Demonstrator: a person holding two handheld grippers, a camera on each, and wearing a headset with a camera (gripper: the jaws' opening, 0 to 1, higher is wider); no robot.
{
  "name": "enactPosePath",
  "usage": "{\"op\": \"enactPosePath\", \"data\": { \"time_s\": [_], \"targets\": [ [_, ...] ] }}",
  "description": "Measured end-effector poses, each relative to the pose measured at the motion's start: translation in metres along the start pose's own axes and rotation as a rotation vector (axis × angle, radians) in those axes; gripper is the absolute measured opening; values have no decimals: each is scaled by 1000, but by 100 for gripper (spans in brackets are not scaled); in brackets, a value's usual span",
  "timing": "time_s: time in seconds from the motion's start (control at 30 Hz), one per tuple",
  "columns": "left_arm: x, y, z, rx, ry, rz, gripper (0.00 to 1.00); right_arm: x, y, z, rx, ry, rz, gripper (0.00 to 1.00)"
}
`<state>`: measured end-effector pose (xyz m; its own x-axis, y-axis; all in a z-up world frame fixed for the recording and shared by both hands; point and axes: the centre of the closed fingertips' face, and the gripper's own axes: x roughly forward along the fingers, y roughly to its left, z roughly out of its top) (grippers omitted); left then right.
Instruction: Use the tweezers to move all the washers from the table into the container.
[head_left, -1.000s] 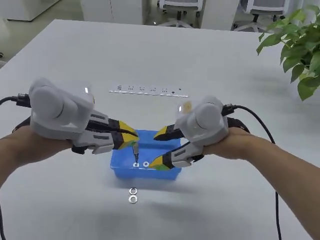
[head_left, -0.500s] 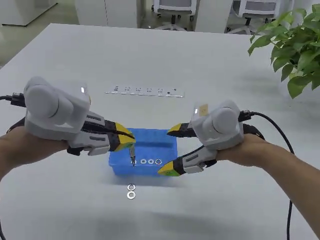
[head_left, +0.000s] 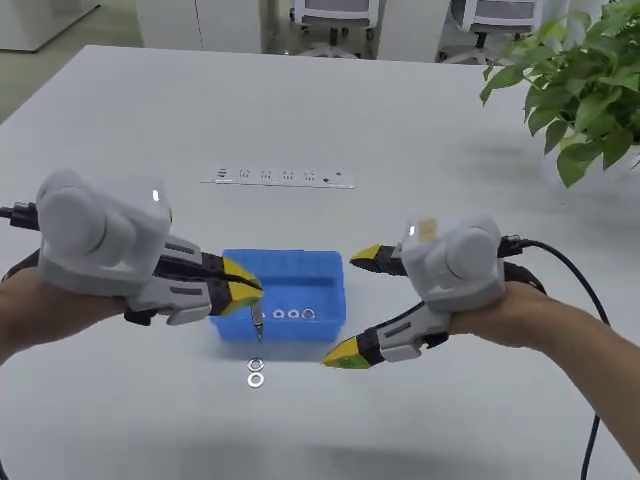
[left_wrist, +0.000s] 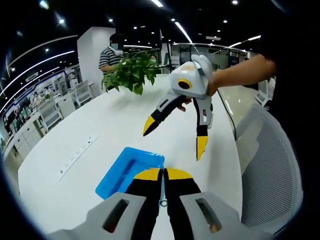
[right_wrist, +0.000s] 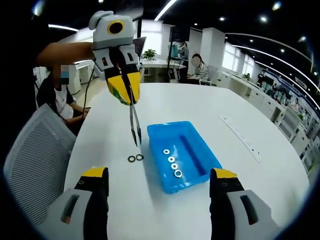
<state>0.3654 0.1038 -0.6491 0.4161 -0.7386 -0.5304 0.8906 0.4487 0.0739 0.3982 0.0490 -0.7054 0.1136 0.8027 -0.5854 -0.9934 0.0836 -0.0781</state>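
Nearest, two washers (head_left: 256, 366) lie touching on the table (head_left: 120, 420), just below the tips of the tweezers (head_left: 257, 322), which the left gripper (head_left: 248, 292) grips with its fingers clamped together. The rings are thin, light and hard, and will likely skate on the smooth top, so pinch one across its band or slip a tip through the hole. Just beyond the tips sits the blue container (head_left: 330, 268), with several washers already inside. The right gripper (head_left: 352, 305) hangs beside it, fingers wide apart and holding nothing.
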Motion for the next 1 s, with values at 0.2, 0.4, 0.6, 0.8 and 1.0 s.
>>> {"op": "enactPosePath", "data": {
  "time_s": [0.2, 0.4, 0.6, 0.8, 1.0],
  "targets": [
    [4, -7, -8, -4, 12, -12, 6, 1, 6, -4, 17, -8, -5, 93],
    [7, -14, -17, -2, 24, -22, 6, 1, 9, -9, 27, -11, -20, 100],
    [9, -15, -22, 10, 29, -20, 6, 2, 16, -15, 43, 0, -7, 100],
    [10, -16, -26, 9, 35, -21, 6, 4, 21, -20, 39, 14, 0, 100],
    [12, -19, -32, 3, 43, -26, 6, 5, 23, -21, 40, 19, 3, 100]
  ]
}}
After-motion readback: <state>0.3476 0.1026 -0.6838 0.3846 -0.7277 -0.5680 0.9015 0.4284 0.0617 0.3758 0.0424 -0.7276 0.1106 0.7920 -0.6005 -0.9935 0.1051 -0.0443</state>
